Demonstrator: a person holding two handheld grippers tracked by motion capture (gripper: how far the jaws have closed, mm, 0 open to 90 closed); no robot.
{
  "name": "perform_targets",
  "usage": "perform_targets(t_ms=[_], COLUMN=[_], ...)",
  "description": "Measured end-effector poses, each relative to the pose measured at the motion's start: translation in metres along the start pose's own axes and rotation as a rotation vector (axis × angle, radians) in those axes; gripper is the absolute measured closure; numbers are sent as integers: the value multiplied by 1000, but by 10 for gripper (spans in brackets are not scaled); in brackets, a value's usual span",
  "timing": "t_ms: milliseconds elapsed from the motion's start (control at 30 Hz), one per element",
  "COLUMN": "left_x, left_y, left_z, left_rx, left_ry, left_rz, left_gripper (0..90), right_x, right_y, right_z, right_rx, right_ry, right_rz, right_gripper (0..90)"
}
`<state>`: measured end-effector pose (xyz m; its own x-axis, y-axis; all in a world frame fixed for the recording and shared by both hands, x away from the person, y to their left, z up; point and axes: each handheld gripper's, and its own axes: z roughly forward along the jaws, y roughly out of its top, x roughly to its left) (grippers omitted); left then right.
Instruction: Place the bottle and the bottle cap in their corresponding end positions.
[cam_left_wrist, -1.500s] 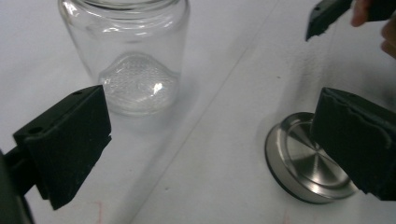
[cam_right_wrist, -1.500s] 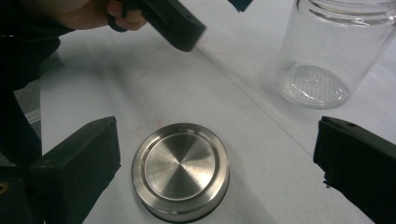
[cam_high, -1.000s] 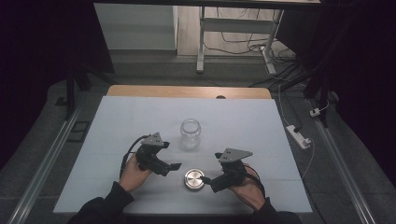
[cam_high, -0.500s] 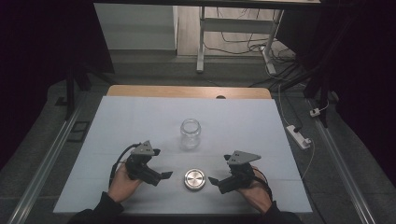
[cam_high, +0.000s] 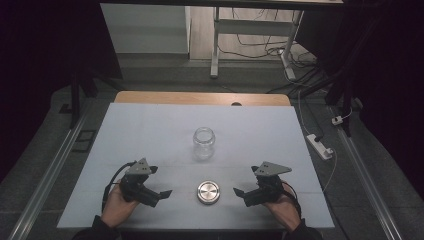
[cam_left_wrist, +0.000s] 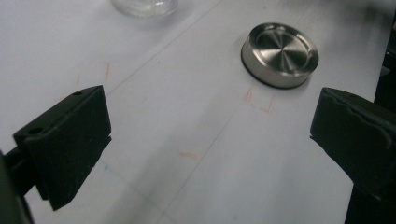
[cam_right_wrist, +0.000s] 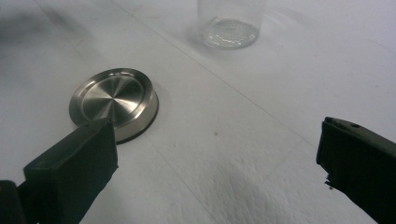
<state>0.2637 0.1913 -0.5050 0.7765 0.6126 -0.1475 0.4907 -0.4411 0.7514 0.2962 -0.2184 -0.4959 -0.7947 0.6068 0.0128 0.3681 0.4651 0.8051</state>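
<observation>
High view: a metal lid (cam_high: 208, 192) lies flat on the white table (cam_high: 150, 130), serving here as the reference landmark. Beyond the lid, well apart from it, stands an uncapped glass jar (cam_high: 204, 143). Left gripper (cam_high: 159, 195) rests just left of the lid, right gripper (cam_high: 242, 196) just right of it; both have jaws spread wide and hold nothing. Left gripper view places the lid (cam_left_wrist: 280, 55) ahead and clear of the jaws. Right gripper view shows the lid (cam_right_wrist: 114, 102) partly behind one jaw. Likely hazard: the lid is low and smooth, so a shallow pinch may slip or skid it toward the jar.
</observation>
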Motion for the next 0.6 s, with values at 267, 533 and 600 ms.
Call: perform_targets(t_ms=[267,533,600], left_x=[-1,0,1], left_y=[-19,-39,-44], left_z=[-17,-35,-40], left_rx=[-15,-32,-36], left_ry=[23,48,57], left_rz=[-40,-94,-106], left_gripper=[0,0,0], right_x=[-6,-14,-16], right_y=[-8,-20,-23], right_z=[-14,-30,-35], right_rx=[3,4,0], right_ry=[-32,-72,-83], right_rz=[27,64,76], right_gripper=[0,0,0])
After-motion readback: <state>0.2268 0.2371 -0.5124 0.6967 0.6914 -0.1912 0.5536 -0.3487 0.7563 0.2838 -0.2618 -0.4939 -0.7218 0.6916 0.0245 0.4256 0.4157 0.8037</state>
